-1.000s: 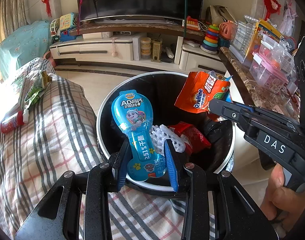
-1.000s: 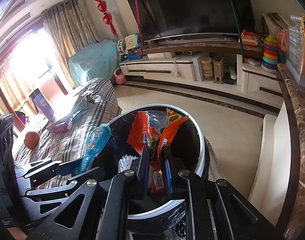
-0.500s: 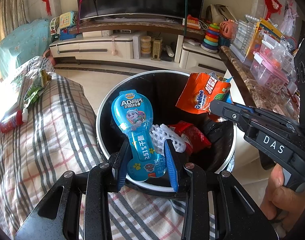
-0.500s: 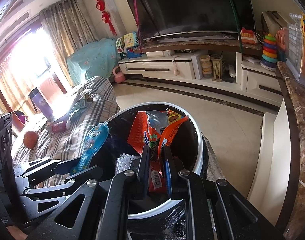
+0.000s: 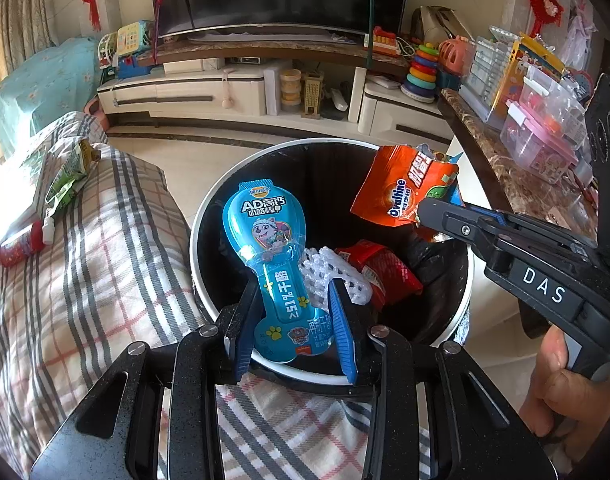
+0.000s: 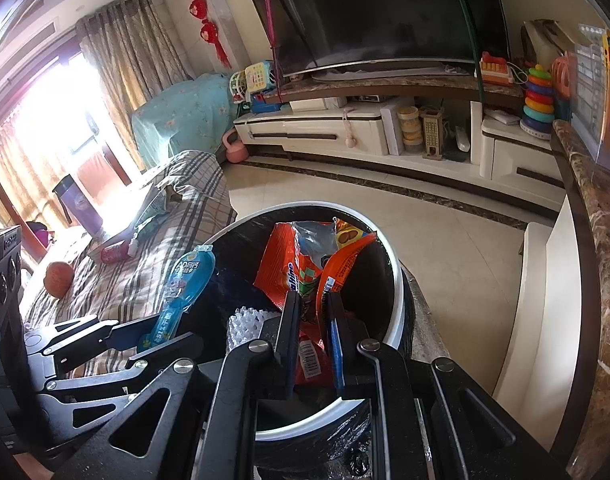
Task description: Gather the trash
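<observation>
A round black trash bin with a white rim stands between a plaid-covered couch and a marble counter. My left gripper is shut on a blue spoon-shaped snack wrapper, held upright over the bin's near edge. My right gripper is shut on an orange Ovaltine bag, which hangs over the bin's opening; in the left wrist view the same bag sticks out of the right gripper's tips. Inside the bin lie a red wrapper and a white bubbled plastic piece.
The plaid couch carries a green packet, a small red bottle and, in the right wrist view, an orange fruit. A marble counter with plastic boxes runs along the right. A TV cabinet with toys stands behind.
</observation>
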Demonstrator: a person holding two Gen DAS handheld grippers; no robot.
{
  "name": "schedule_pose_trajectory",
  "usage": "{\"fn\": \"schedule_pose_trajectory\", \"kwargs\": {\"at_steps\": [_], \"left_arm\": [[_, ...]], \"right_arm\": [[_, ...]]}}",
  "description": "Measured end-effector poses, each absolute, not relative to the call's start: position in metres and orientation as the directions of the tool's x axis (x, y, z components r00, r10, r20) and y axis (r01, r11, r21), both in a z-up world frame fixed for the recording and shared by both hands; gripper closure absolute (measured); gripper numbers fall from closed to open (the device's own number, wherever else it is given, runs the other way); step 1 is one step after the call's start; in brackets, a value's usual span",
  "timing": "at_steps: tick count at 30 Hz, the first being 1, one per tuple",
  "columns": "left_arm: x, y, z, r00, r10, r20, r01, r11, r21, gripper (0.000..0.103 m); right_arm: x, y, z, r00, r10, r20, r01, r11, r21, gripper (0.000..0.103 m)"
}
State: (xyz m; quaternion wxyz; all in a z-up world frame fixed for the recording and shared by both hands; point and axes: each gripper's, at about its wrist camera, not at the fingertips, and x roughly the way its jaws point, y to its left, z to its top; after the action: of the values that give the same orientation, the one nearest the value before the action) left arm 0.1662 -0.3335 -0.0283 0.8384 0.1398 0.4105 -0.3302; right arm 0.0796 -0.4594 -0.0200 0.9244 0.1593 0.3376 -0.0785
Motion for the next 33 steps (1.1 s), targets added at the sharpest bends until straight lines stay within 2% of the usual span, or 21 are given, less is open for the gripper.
{"fn": "schedule_pose_trajectory", "kwargs": {"at_steps": [6,14,18,20,23,28,33], "left_arm": [[0.168,-0.332,-0.029,0.443,-0.435,-0.784,0.664,0.746,-0.039,0.070],[0.168,-0.329,-0.025,0.440,-0.439,-0.784,0.662,0.748,-0.047,0.068],[0.164,-0.322,-0.017,0.455,-0.444,-0.772,0.653,0.755,-0.049,0.047],[0.161,-0.315,-0.013,0.473,-0.448,-0.759,0.645,0.763,-0.049,0.040],[0.155,-0.300,-0.007,0.494,-0.451,-0.743,0.626,0.778,-0.056,0.036],[0.143,-0.267,0.000,0.530,-0.465,-0.710,0.577,0.811,-0.100,0.026],[0.129,-0.230,-0.001,0.566,-0.467,-0.680,0.518,0.843,-0.148,0.023]], "right_arm": [[0.080,-0.460,-0.020,0.760,-0.037,-0.648,0.253,0.937,0.243,0.089],[0.081,-0.462,-0.018,0.758,-0.017,-0.652,0.252,0.930,0.269,0.083],[0.076,-0.464,-0.015,0.767,-0.004,-0.642,0.251,0.922,0.295,0.064],[0.072,-0.462,-0.011,0.774,-0.004,-0.633,0.250,0.920,0.300,0.059],[0.066,-0.460,-0.006,0.785,0.003,-0.620,0.246,0.916,0.316,0.055],[0.049,-0.446,0.001,0.815,0.018,-0.579,0.224,0.912,0.344,0.025],[0.030,-0.426,0.001,0.836,0.019,-0.548,0.216,0.907,0.361,0.012]]}}
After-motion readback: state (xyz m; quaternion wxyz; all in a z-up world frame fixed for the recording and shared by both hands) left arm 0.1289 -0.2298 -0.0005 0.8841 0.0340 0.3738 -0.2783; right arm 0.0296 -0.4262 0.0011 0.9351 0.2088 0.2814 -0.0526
